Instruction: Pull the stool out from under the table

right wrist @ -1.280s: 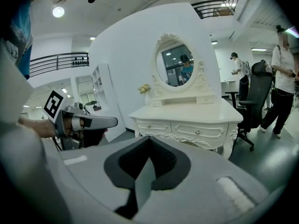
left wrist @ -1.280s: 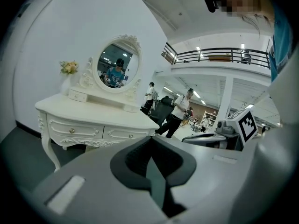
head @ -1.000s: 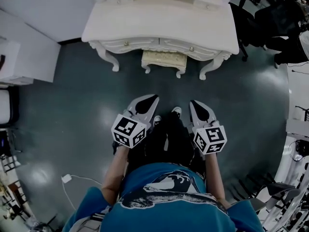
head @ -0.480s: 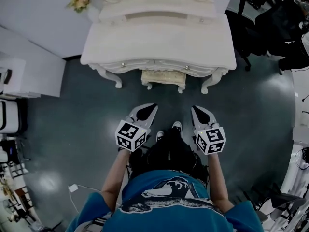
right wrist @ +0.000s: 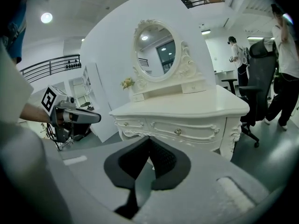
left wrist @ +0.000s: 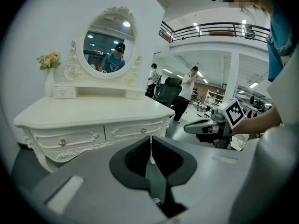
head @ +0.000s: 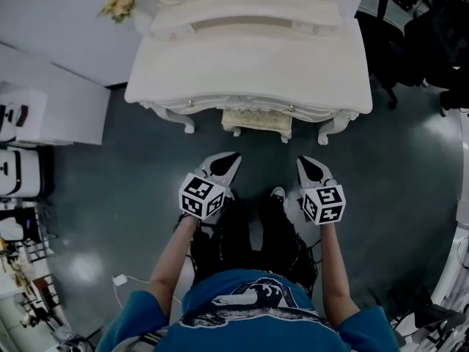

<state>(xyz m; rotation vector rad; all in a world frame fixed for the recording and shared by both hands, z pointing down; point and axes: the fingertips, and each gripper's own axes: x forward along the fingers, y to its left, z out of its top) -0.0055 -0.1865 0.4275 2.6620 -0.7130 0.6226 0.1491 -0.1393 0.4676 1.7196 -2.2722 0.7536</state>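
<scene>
A cream stool (head: pixel 256 121) stands tucked under the front edge of the white dressing table (head: pixel 249 64); only its padded top and front legs show. My left gripper (head: pixel 233 157) hovers over the dark floor just short of the stool's left side, jaws shut and empty. My right gripper (head: pixel 305 160) is level with it near the table's right front leg (head: pixel 330 132), also shut with nothing held. In the left gripper view the shut jaws (left wrist: pixel 150 139) point at the drawer fronts (left wrist: pixel 88 136). The right gripper view shows shut jaws (right wrist: pixel 149 140) below the drawers (right wrist: pixel 173 130). The stool is hidden in both.
An oval mirror (left wrist: pixel 109 43) and a flower vase (head: pixel 121 2) stand on the table. White cabinets (head: pixel 37 116) line the left; a black office chair (right wrist: pixel 261 73) and people stand to the right. A charger and cable (head: pixel 121 281) lie on the floor behind me.
The person has stepped closer to the table, which now sits nearer in the head view. Both grippers have come forward with the body, still shut and side by side.
</scene>
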